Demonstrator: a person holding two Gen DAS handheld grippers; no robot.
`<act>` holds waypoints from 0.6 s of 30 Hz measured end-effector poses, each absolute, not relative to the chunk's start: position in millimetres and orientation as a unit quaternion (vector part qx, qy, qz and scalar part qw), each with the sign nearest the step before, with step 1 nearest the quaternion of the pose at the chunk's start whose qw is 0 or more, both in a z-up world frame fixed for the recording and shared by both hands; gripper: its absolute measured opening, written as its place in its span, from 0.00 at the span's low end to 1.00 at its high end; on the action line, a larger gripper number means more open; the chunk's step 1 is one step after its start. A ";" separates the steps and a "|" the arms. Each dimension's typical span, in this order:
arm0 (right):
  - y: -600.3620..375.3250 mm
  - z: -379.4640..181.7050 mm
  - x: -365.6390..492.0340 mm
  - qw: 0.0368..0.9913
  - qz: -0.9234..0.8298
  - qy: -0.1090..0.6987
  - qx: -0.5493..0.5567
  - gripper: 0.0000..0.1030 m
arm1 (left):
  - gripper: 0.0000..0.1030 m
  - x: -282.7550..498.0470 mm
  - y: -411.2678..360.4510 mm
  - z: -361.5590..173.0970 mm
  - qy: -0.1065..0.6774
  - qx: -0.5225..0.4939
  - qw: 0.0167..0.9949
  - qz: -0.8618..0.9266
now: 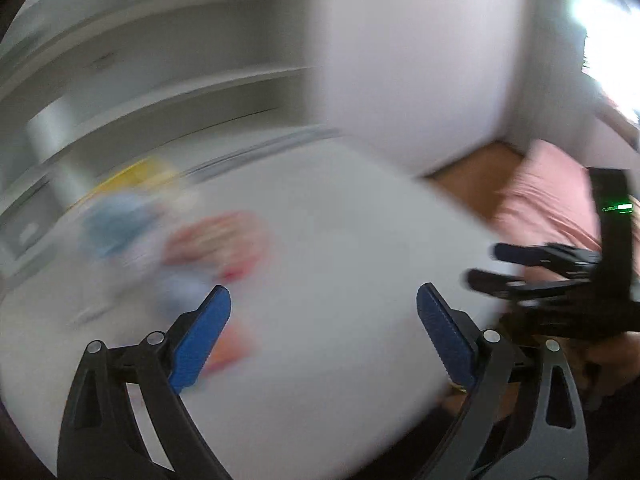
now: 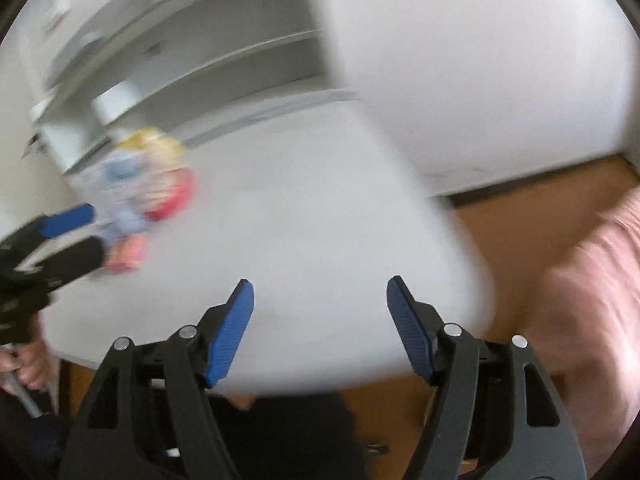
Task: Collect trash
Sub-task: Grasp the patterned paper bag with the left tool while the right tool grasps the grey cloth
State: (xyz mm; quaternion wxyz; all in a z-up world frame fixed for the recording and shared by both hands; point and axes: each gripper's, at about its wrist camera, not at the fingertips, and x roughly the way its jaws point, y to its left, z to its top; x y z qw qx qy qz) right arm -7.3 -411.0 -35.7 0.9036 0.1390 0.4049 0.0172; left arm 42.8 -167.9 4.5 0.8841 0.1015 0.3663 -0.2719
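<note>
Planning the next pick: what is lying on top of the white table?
A blurred heap of colourful wrappers lies on the white table near its far corner: yellow, pale blue, red and orange pieces. Blur hides what each is, and anything under the heap is covered.

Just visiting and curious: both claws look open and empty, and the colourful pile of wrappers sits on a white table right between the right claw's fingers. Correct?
Not quite. In the right wrist view, the pile of wrappers lies far off to the left on the white table, not between the right claw fingers. Both claws are open and empty; the left claw too.
</note>
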 end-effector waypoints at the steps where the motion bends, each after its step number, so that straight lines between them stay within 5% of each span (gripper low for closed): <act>1: -389.4 -31.3 8.2 0.902 0.039 0.408 0.132 0.65 | 0.89 50.2 -139.2 3.4 0.374 0.087 0.892 -0.239; 6: -288.5 -11.1 63.1 0.895 0.133 0.419 0.077 0.65 | 0.89 57.8 -35.2 -2.7 0.388 0.036 0.911 -0.137; 13: -207.8 -18.2 98.8 0.879 0.152 0.453 0.008 0.52 | 0.89 47.2 41.9 -28.9 0.418 -0.003 0.905 -0.084; 18: -199.6 -31.9 107.3 0.876 0.128 0.465 -0.013 0.30 | 0.89 45.9 54.0 -33.7 0.431 0.001 0.898 -0.088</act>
